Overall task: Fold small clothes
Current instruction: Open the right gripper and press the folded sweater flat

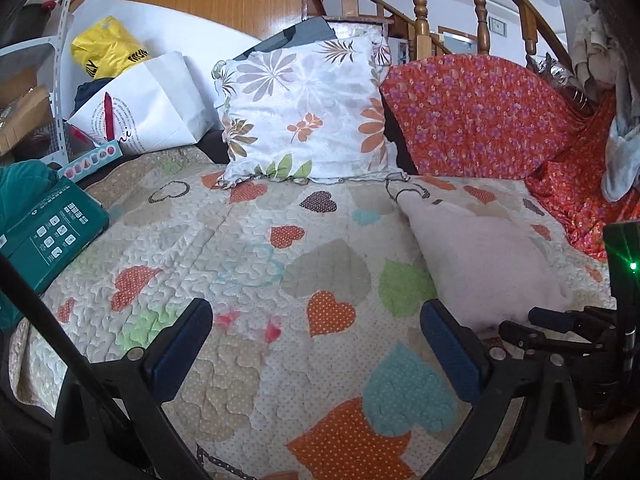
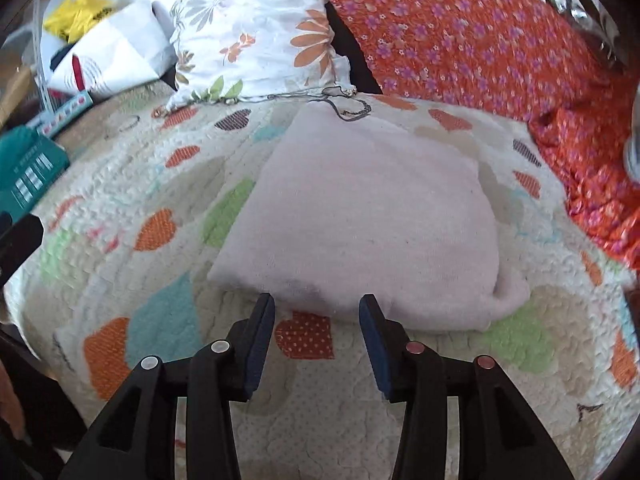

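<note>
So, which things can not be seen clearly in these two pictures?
- Pale pink folded garment: its layers underneath are hidden by its own top, both views.
- Green box: small print unreadable, left edge cuts it, left wrist view.
- White paper bag: its contents are mostly hidden by its wall.

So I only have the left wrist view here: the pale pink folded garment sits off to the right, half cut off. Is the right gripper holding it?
Observer: No. The right gripper stands open just short of the pale pink folded garment, nothing between its pads.
Operator: Is the fold tidy on its far right side?
Observer: Mostly; one corner bulges out at the lower right.
Operator: Anything lying on top of it?
Observer: No, it is bare.
</note>
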Available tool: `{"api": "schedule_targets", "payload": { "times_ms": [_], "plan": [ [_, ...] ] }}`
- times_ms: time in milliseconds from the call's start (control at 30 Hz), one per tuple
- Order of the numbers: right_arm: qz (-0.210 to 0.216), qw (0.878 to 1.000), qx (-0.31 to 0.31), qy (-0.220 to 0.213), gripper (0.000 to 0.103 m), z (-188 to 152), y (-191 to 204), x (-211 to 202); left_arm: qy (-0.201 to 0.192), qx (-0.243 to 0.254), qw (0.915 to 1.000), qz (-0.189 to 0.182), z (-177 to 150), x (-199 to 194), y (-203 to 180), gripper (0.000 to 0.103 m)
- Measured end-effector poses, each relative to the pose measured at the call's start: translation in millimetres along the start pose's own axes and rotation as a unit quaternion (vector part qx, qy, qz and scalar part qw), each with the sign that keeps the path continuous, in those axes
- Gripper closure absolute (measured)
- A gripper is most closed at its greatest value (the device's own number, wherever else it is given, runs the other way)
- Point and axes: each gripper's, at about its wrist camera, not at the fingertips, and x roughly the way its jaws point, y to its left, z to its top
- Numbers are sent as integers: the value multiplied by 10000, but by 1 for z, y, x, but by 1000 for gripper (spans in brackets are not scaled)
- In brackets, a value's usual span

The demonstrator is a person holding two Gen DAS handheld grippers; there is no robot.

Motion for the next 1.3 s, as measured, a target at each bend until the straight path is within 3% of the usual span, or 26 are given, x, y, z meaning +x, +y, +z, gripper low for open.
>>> {"api": "schedule_targets", "payload": {
  "times_ms": [133, 333, 633, 867, 1300],
  "plan": [
    [-327, 9992, 229, -22, 55, 3, -11, -1, 72, -117, 9999, -27, 2, 5, 0, 0],
    [-490, 9971, 584, -18, 52, 0, -34, -4, 177, 56, 9998, 37, -3, 9, -8, 0],
    [-697, 9951, 670, -201, 48, 3, -40, -9, -168, 175, 9996, 174, 3, 0, -16, 0],
    [-693, 9963, 396, -321, 46, 0, -25, -15, 242, 503, 9984, -3, -8, 8, -26, 0],
    [-751, 9961, 296, -362, 43, -1, -21, -16, 1054, 265, 9941, 19, -18, 33, -20, 0]
  ]
}}
